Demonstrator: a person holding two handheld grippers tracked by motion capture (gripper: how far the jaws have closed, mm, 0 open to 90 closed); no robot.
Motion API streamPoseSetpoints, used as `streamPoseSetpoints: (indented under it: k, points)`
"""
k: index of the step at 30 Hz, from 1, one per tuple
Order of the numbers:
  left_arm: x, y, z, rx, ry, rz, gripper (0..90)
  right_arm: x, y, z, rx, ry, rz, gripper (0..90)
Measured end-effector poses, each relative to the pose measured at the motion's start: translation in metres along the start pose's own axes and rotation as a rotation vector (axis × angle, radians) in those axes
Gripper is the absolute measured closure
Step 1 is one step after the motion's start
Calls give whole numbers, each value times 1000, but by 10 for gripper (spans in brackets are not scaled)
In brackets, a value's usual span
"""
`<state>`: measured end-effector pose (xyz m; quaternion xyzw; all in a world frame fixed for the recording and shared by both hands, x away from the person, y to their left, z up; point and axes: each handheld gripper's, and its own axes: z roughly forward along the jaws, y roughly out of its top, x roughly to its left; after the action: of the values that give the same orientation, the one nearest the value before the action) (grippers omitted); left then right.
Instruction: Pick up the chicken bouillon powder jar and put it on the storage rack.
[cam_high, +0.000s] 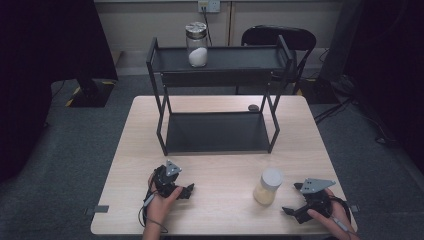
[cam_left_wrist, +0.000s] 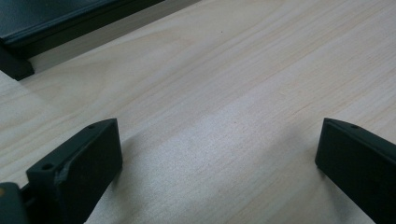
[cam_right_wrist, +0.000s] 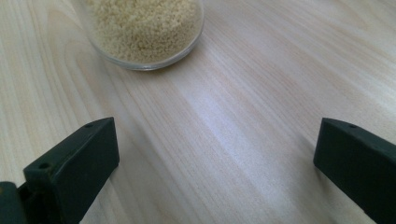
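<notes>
Seen from the high view, the grain jar (cam_high: 268, 186) stands upright on the desk (cam_high: 220, 220), long axis vertical, its white lid pointing up, at the near right. The right gripper (cam_high: 292, 197) sits just right of it, jaws spread and aimed left toward the jar, which lies in front of their tips rather than between them and is not touched. The left gripper (cam_high: 190, 190) rests at the near left, well apart from the jar, held by a hand (cam_high: 160, 202). A black rack (cam_high: 220, 131) with 2 shelves stands farther back, and a second jar (cam_high: 196, 44) of white stuff stands on its upper shelf.

Next, the left gripper view: the left gripper (cam_left_wrist: 219, 149) has its jaws spread wide over bare desk, with a foot of the rack at far left.

Last, the right gripper view: the right gripper (cam_right_wrist: 217, 149) has its jaws wide apart, nothing between them. The grain jar (cam_right_wrist: 144, 32) shows its rounded glass base, full of yellowish grains, ahead of the jaws and nearer the left one.
</notes>
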<state>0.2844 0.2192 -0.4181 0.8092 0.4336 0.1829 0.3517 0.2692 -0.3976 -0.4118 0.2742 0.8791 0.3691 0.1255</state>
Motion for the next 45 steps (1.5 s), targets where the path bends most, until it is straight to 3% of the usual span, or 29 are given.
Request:
streamPoseSetpoints:
  k: [6, 12, 25, 36, 45]
  points:
    - [0, 0, 0, 0, 1, 0, 0, 0, 5, 1, 18, 4, -5, 0]
    - [0, 0, 0, 0, 1, -1, 0, 3, 19, 4, 36, 29, -53, 16]
    - [0, 0, 0, -1, 1, -1, 0, -2, 41, 0, -68, 136, -26, 12]
    - [0, 0, 0, -1, 1, -1, 0, -3, 56, 6, -121, 151, -5, 20]
    - [0, 0, 0, 0, 1, -1, 0, -6, 50, 16, -226, 178, 21, 292]
